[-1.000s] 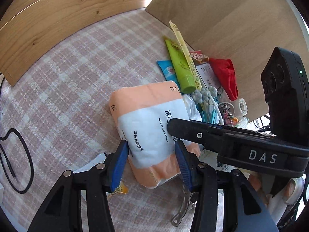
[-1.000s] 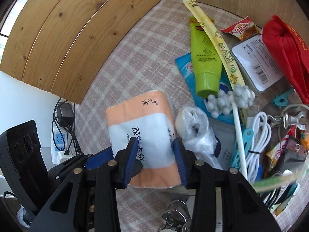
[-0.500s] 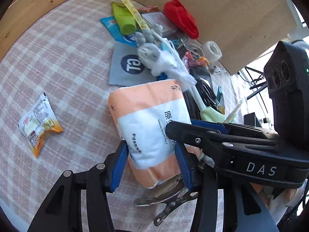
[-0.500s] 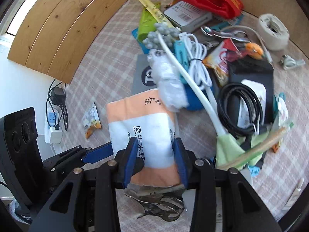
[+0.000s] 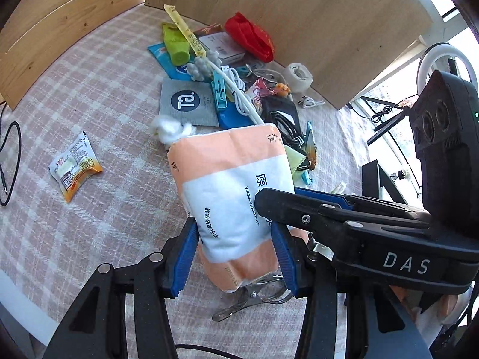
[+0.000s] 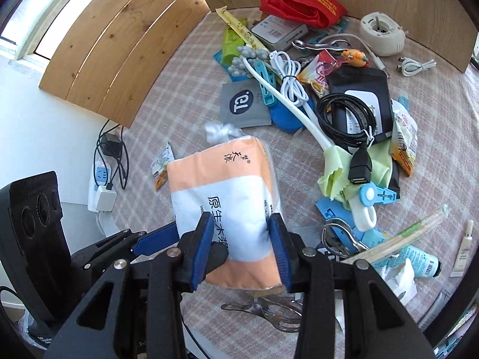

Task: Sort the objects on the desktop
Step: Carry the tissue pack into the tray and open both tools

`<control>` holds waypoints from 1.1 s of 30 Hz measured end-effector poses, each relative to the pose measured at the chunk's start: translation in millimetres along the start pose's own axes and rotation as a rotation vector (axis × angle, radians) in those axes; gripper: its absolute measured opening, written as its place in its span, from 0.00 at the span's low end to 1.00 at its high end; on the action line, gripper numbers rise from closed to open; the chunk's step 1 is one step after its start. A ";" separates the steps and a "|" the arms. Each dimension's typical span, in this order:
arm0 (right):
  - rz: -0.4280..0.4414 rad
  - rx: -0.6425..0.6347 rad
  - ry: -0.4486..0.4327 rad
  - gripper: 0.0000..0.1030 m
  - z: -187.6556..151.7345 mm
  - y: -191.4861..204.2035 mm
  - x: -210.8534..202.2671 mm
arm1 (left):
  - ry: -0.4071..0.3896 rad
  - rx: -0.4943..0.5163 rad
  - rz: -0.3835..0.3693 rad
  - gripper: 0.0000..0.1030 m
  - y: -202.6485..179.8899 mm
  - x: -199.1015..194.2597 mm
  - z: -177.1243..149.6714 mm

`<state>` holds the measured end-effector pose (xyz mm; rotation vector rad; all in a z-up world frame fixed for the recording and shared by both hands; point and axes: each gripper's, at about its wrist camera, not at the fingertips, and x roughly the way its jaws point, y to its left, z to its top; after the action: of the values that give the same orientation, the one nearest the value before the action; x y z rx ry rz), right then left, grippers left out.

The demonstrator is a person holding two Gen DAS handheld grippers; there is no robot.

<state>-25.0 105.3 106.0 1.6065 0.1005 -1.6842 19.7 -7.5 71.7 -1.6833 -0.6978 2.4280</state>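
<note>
1. Together, the left tongs [image 5: 235, 245] and the right tongs [image 6: 241, 248] clamp one orange-and-white tissue pack [image 5: 230, 191], blue pads pressed against its sides from two directions.
2. Held at its lower end by both tongs, the tissue pack tilts above the checked surface [image 5: 98, 113], with a metal clip [image 5: 254, 296] lying under it.
3. Beyond the pack sits a crumpled white plastic wad [image 5: 169, 128], and just past that a grey sachet [image 5: 187, 103] lies flat.
4. Off to the left in the left wrist view, a small snack packet [image 5: 74, 166] lies alone, well apart from the heap.
5. Further back, the heap holds a green tube [image 6: 232, 45], a red pouch [image 6: 299, 4], a coiled black cable [image 6: 344, 119] and a white cable [image 6: 289, 76], all against wooden boards [image 6: 125, 42].
</note>
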 end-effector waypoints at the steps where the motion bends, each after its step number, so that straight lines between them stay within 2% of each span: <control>1: 0.001 -0.007 -0.008 0.38 -1.3 1.4 -5.0 | -0.006 0.007 0.000 0.45 -3.5 -4.0 -0.7; 5: -0.001 -0.017 -0.047 0.38 -9.4 -1.1 -29.6 | -0.026 0.047 -0.003 0.45 -27.5 -14.3 -5.3; 10: -0.019 0.014 -0.105 0.38 -28.1 -25.1 -66.1 | -0.026 0.126 -0.019 0.45 -76.3 -10.7 -14.4; 20: -0.090 0.210 -0.222 0.38 -104.3 -139.3 -155.1 | 0.072 0.358 -0.114 0.45 -216.7 35.2 -53.6; 27: -0.158 0.367 -0.300 0.38 -178.1 -221.6 -220.5 | 0.151 0.512 -0.196 0.45 -324.2 64.6 -97.4; 33: -0.199 0.493 -0.343 0.38 -240.4 -278.8 -261.2 | 0.212 0.627 -0.247 0.45 -392.6 84.1 -133.1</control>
<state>-20.4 553.1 162.5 1.6595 -0.3644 -2.2424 42.0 411.0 128.8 -1.4536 -0.0821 1.9670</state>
